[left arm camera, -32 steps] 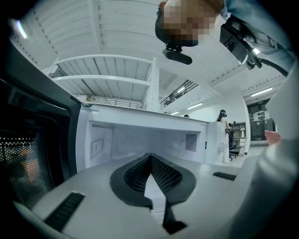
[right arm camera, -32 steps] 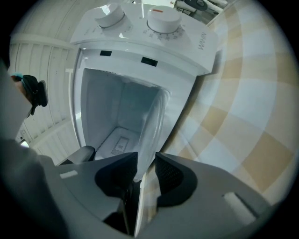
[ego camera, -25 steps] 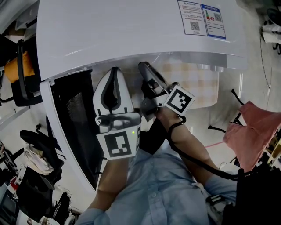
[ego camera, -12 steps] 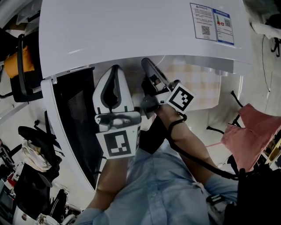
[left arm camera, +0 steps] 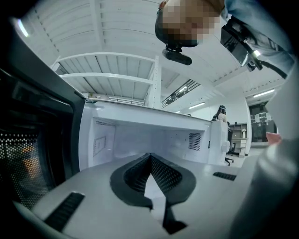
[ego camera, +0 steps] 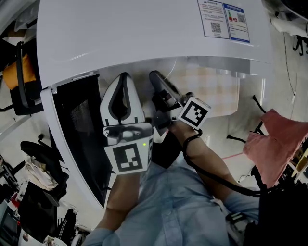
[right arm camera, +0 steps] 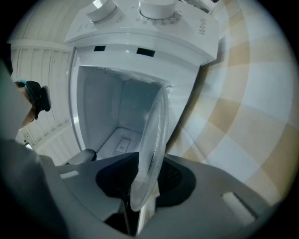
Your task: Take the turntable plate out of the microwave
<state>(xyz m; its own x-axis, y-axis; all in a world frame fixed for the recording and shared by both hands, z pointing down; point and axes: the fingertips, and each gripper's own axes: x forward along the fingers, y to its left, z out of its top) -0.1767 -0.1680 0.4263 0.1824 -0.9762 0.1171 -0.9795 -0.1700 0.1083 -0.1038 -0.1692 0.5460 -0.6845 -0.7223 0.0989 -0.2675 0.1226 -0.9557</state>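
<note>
The white microwave [ego camera: 144,33] stands with its dark door [ego camera: 79,129] swung open to the left. The clear glass turntable plate [right arm camera: 154,140] shows edge-on in the right gripper view, reaching from the jaws into the white cavity [right arm camera: 103,107]. My right gripper [right arm camera: 150,156] is shut on the plate's near rim; its jaws have just been opening a little with the plate still between them. In the head view this dark gripper [ego camera: 155,74] points under the microwave's front edge. My white left gripper [ego camera: 125,76] hangs beside it, shut and holding nothing, facing the cavity [left arm camera: 140,140].
The microwave's control knobs [right arm camera: 156,8] sit beside the cavity. A beige chequered cloth [right arm camera: 243,116] covers the surface under the microwave. A pink cloth [ego camera: 274,144] lies at the right. Chairs and dark clutter [ego camera: 33,168] stand left of the door.
The right gripper has shifted only slightly at the microwave's mouth. The left gripper has kept its place.
</note>
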